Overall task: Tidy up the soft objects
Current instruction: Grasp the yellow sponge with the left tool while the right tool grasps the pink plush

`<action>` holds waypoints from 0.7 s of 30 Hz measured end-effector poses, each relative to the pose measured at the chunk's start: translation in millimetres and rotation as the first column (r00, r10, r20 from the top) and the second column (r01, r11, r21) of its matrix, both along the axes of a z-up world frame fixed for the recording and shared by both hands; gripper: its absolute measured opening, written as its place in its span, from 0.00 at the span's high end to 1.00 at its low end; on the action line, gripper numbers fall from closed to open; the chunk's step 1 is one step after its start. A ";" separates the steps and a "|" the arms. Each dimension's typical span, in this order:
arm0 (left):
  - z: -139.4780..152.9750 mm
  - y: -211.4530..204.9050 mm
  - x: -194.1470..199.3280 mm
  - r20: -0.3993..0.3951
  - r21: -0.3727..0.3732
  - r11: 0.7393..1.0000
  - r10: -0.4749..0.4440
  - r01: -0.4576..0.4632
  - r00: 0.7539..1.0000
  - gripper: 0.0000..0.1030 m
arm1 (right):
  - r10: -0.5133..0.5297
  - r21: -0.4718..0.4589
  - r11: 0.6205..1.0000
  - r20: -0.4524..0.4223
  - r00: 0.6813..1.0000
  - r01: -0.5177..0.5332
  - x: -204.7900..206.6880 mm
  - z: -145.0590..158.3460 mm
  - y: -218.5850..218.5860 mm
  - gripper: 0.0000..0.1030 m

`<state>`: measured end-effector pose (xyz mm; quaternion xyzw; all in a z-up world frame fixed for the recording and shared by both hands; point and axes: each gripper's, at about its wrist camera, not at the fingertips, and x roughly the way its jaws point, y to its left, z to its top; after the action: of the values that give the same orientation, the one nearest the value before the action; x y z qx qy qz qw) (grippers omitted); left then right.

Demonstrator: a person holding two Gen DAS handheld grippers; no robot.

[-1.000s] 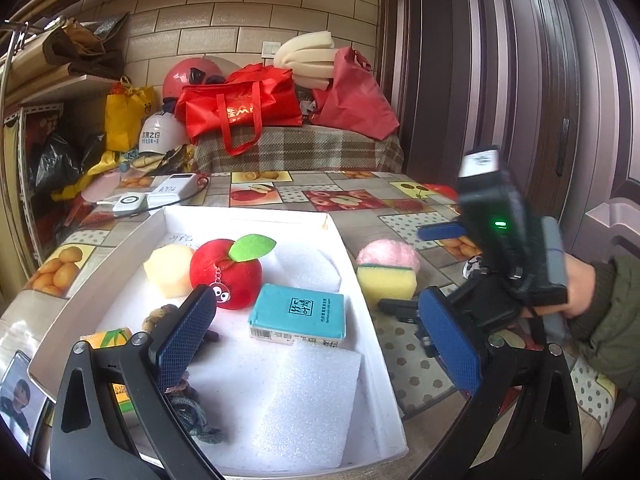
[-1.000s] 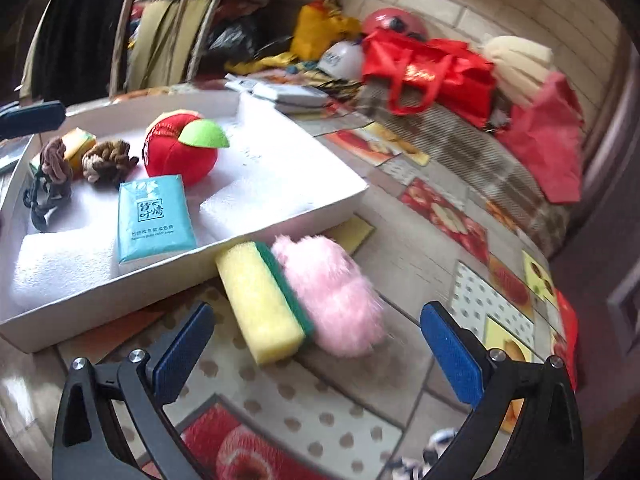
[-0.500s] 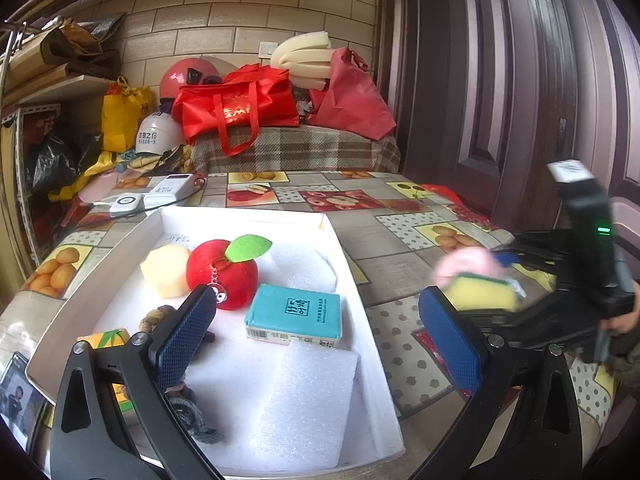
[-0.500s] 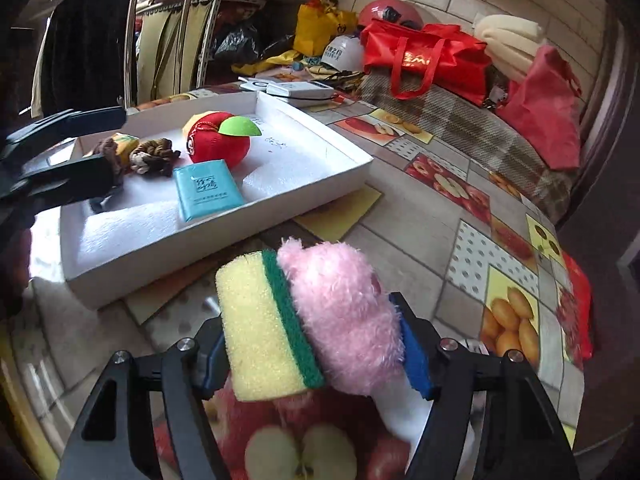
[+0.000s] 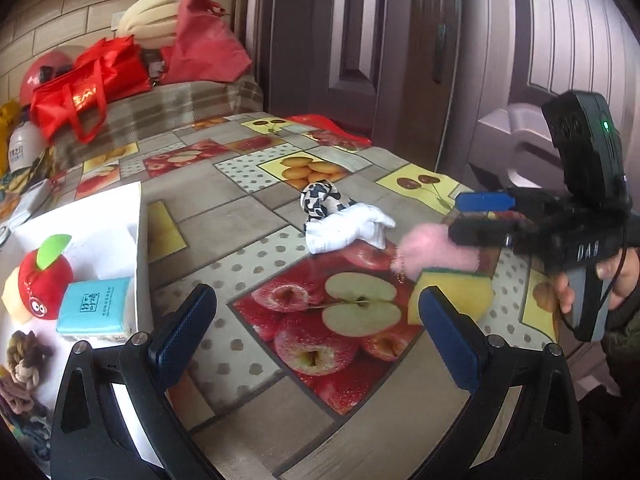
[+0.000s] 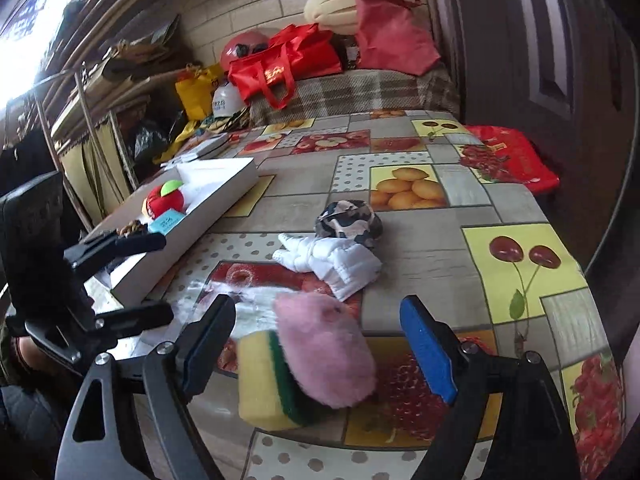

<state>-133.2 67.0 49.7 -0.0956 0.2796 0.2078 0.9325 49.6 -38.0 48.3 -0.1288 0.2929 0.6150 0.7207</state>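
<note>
The right gripper (image 6: 318, 346) has its blue-padded jaws opening around the yellow sponge with a green scouring layer (image 6: 266, 380) and the fluffy pink plush pad (image 6: 326, 350); both lie between the pads, which stand clear of them, on the fruit-patterned tablecloth (image 6: 520, 272). Just beyond this pair lies a crumpled white cloth glove (image 6: 340, 266), touching a black-and-white patterned fabric ball (image 6: 348, 220) behind it. The left gripper (image 5: 316, 336) is spread wide with nothing between its jaws, beside the white shallow cardboard box (image 5: 138, 240), which holds a red plush apple (image 5: 44, 276) and a teal tissue packet (image 5: 94, 306).
</note>
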 end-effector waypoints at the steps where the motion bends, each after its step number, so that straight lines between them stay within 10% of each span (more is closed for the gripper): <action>1: 0.2 -0.5 -0.5 0.006 0.000 1.000 -0.004 0.004 1.000 0.01 | -0.025 0.015 1.000 -0.020 0.999 0.025 6.9 -0.1 -5.2 0.18; 8: 3.1 -15.8 6.3 0.059 -0.105 0.976 -0.186 0.191 0.981 0.01 | 0.006 -0.006 1.000 -0.049 0.999 -0.006 16.9 -6.9 -3.1 0.18; 16: 3.9 -18.8 10.9 0.042 -0.114 0.977 -0.177 0.181 0.983 0.01 | 0.071 -0.134 0.987 -0.109 0.992 -0.085 5.2 -34.6 33.9 0.20; 19: -0.2 -21.2 21.9 -0.008 -0.117 0.971 -0.212 0.210 0.977 0.01 | 0.036 -0.100 0.993 -0.235 0.971 -0.061 27.2 -37.7 25.7 0.52; 21: -4.9 -24.1 34.1 -0.059 -0.117 0.968 -0.228 0.220 0.972 0.01 | -0.029 -0.089 0.996 -0.205 0.978 0.011 37.0 -34.3 14.4 0.54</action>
<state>-99.2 42.9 44.8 -0.1069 0.3331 0.0886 0.9326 86.6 -23.5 14.0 -0.0927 0.3939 0.6045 0.6861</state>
